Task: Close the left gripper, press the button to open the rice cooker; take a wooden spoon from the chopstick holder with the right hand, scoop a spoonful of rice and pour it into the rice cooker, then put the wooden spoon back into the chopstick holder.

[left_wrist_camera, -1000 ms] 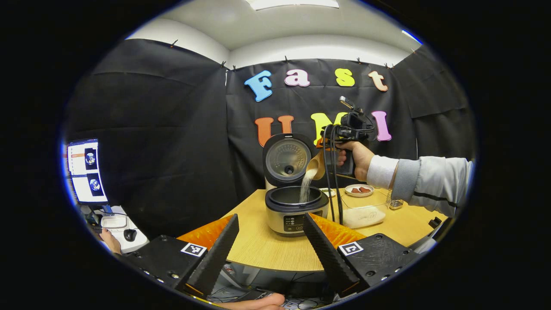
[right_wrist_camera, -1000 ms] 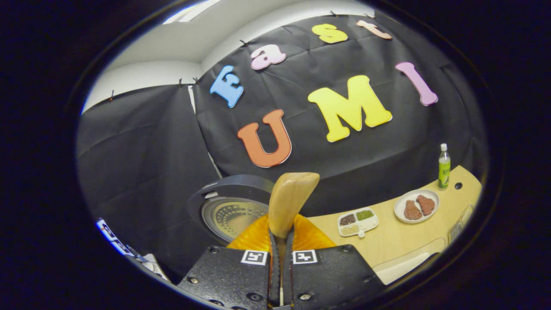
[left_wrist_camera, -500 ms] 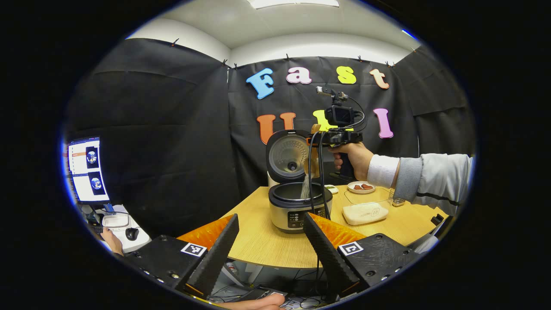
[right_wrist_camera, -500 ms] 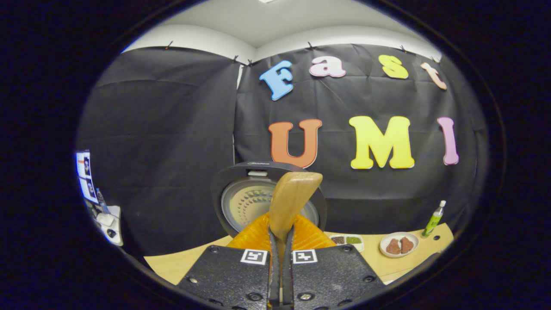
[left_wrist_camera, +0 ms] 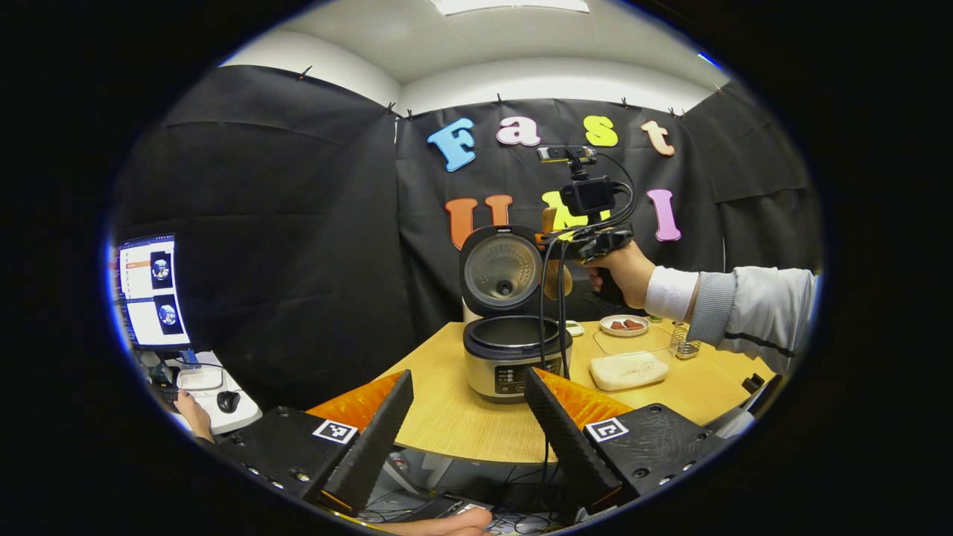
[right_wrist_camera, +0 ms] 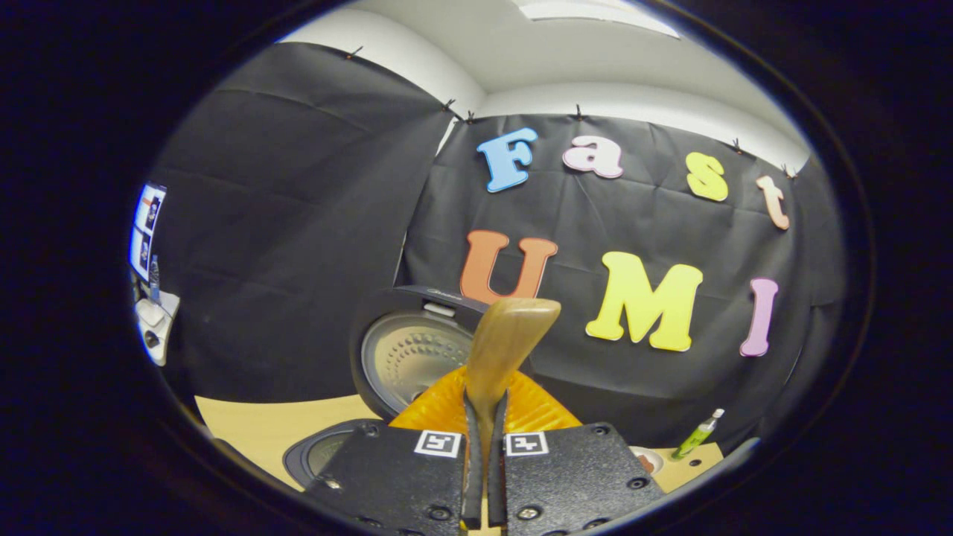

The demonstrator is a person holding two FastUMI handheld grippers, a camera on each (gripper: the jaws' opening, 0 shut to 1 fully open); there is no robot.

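The rice cooker (left_wrist_camera: 514, 361) stands on the wooden table (left_wrist_camera: 461, 424) with its lid (left_wrist_camera: 505, 269) up, and it is also in the right gripper view (right_wrist_camera: 413, 357). My right gripper (right_wrist_camera: 484, 402) is shut on the handle of the wooden spoon (right_wrist_camera: 506, 346). In the left gripper view a hand holds that right gripper (left_wrist_camera: 555, 240) above the cooker's right rim, the spoon's bowl (left_wrist_camera: 557, 279) beside the lid. No rice falls from it. My left gripper (left_wrist_camera: 469, 380) stands open and holds nothing, at the table's near edge.
Right of the cooker lie a clear box of rice (left_wrist_camera: 629, 368), the chopstick holder (left_wrist_camera: 683, 344), a plate of meat (left_wrist_camera: 624, 324) and a small dish (left_wrist_camera: 573, 327). A green bottle (right_wrist_camera: 696, 435) stands at the back. Cables (left_wrist_camera: 555, 313) hang from the right gripper. A monitor (left_wrist_camera: 149, 294) is at far left.
The stream of rice from the spoon into the cooker has stopped. The right gripper has risen a little and turned back, tilting its view the other way. The left gripper stayed put.
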